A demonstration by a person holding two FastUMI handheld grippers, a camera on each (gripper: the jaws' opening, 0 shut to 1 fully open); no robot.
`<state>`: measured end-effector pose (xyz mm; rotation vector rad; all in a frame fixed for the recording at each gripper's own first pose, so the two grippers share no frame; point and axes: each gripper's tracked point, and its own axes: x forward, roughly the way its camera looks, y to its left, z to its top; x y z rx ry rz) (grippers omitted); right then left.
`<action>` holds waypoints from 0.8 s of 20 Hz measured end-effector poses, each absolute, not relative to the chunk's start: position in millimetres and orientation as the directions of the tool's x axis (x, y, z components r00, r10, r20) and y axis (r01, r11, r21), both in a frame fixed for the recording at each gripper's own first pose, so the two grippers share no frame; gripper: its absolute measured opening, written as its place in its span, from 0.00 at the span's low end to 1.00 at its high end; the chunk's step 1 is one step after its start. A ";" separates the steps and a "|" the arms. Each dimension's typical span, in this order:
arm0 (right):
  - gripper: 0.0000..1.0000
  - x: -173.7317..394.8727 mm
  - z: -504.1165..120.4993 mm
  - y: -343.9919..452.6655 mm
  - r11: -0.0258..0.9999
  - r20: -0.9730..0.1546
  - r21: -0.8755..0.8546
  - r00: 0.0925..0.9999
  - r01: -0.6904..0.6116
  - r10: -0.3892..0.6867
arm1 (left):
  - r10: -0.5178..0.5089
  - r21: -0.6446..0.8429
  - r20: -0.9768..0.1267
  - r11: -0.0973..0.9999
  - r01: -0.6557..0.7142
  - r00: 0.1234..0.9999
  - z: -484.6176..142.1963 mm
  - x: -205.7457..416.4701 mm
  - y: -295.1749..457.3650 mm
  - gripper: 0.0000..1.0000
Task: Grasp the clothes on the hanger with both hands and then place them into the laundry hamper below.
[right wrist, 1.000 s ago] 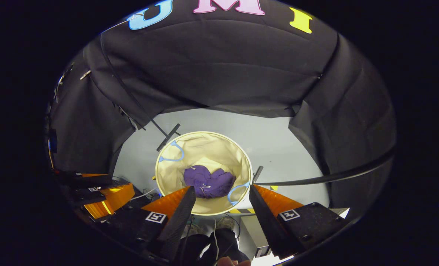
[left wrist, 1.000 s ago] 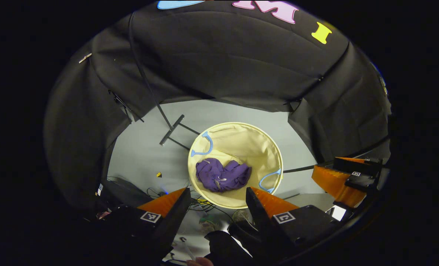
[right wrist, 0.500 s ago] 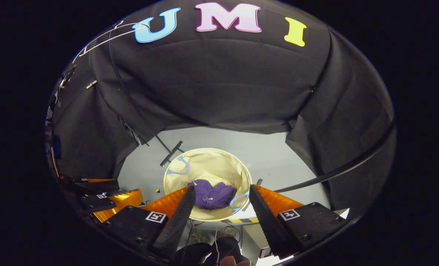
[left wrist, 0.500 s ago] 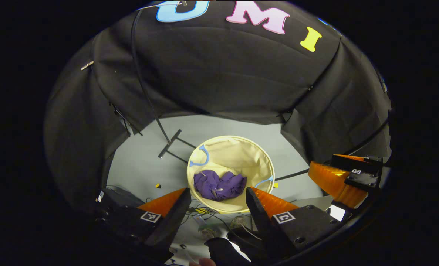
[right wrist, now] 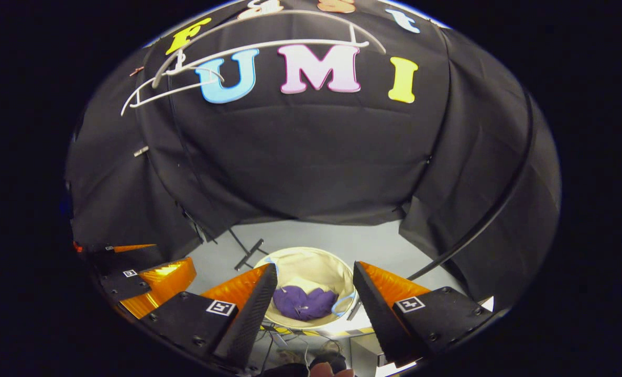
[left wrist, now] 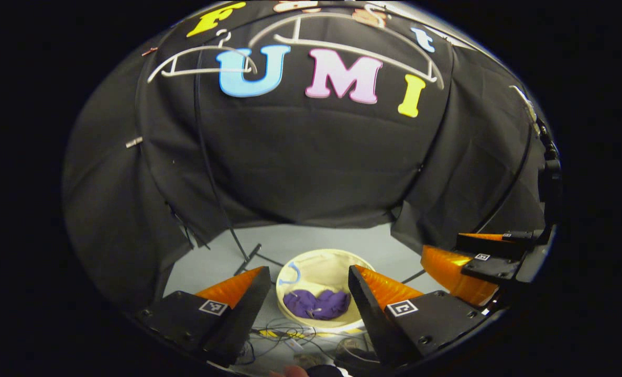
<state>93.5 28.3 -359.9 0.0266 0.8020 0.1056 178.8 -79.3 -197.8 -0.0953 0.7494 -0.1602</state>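
Two white hangers (left wrist: 342,50) hang bare at the top of the left gripper view, in front of the black cloth wall. At the bottom centre, one cream hamper (left wrist: 321,272) stands on the grey floor (left wrist: 221,262) with one purple garment (left wrist: 316,305) bunched inside it. A black stand foot (left wrist: 248,259) lies just left of the hamper, and loose cables (left wrist: 284,332) trail below it. The left tool (left wrist: 308,293) is spread wide and holds nothing. The right tool (right wrist: 314,290) is likewise spread and holds nothing, with the hamper framed between its fingers.
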 end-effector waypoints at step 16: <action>0.94 64.8 -116.4 36.2 0.997 -0.282 0.032 0.956 -0.068 0.074 | -0.122 -0.104 -0.210 0.989 0.102 0.970 54.9 118.0 -0.3 0.94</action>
